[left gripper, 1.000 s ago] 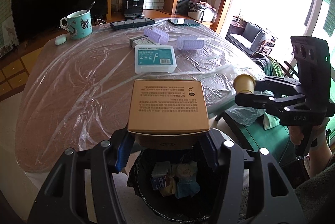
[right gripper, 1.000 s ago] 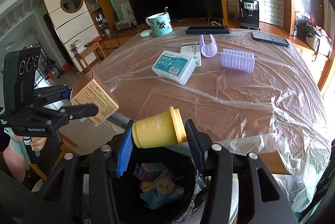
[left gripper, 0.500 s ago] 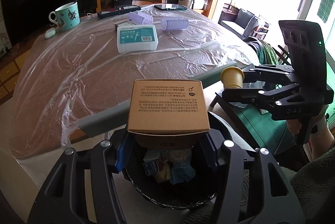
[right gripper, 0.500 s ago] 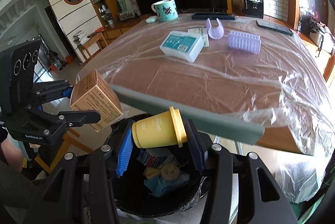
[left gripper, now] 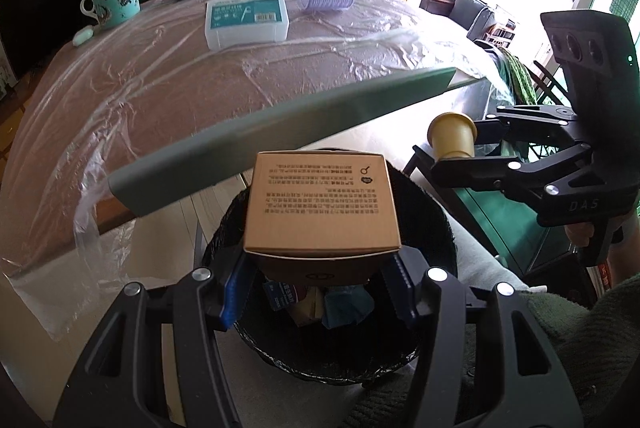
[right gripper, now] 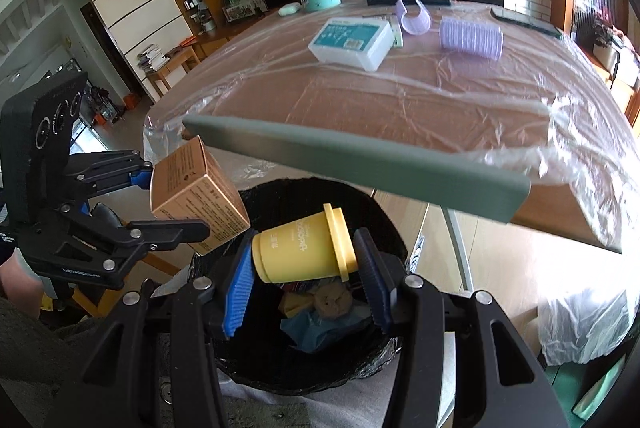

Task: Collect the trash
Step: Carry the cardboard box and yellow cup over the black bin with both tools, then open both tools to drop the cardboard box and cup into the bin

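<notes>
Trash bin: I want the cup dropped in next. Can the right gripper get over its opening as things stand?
Probably yes: the right gripper holds the yellow cup directly above the trash bin, nothing between.

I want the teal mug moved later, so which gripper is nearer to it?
Left. The left gripper holds its box on the teal mug side of the bin; the right gripper sits farther across.

box (left gripper: 322, 205), cup (right gripper: 304, 248) lowered over bin (right gripper: 384, 356)
</notes>
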`<state>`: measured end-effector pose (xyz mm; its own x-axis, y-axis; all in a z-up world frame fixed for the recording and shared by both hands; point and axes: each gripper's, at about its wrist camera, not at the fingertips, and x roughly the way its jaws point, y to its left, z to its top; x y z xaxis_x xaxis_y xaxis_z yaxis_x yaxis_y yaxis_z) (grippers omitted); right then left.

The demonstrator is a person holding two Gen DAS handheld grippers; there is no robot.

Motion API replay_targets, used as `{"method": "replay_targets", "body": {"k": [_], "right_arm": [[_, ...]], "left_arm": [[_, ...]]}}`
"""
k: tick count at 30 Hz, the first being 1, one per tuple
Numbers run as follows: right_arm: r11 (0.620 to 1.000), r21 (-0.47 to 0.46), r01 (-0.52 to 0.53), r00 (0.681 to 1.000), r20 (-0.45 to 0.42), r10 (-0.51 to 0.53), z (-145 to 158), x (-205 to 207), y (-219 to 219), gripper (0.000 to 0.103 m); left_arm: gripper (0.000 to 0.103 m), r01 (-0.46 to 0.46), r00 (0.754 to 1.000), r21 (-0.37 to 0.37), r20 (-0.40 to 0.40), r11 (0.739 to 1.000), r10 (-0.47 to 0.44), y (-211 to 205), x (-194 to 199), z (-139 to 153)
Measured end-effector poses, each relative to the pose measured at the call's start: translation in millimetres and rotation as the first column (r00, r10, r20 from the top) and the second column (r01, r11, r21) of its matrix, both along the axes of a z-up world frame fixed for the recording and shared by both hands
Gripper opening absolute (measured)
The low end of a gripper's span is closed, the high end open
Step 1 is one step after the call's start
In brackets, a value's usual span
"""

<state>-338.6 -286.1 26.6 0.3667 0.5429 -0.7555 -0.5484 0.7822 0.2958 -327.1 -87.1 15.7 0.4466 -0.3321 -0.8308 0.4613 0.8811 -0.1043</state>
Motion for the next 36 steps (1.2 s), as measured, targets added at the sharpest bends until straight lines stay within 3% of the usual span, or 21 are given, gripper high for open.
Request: {"method": "replay_targets", "body": {"k": [15,36], "right_arm": [[0.998,-0.064,0.014,0.999,-0.04,-0.016,-33.3,-6.1,11.5,0.048],[0.995,-0.09,0.038,0.997,-0.062,-0.043,-54.5,-0.3,16.4,0.048]], "left_arm": [[0.058,-0.003,0.998,0.055,-0.056,0.998,0.006,-2.2,1.0,-32.6],[0.058,-0.019,0.996,0.094,-0.086,0.995,0.027,-8.0,15.6,-57.9]]}}
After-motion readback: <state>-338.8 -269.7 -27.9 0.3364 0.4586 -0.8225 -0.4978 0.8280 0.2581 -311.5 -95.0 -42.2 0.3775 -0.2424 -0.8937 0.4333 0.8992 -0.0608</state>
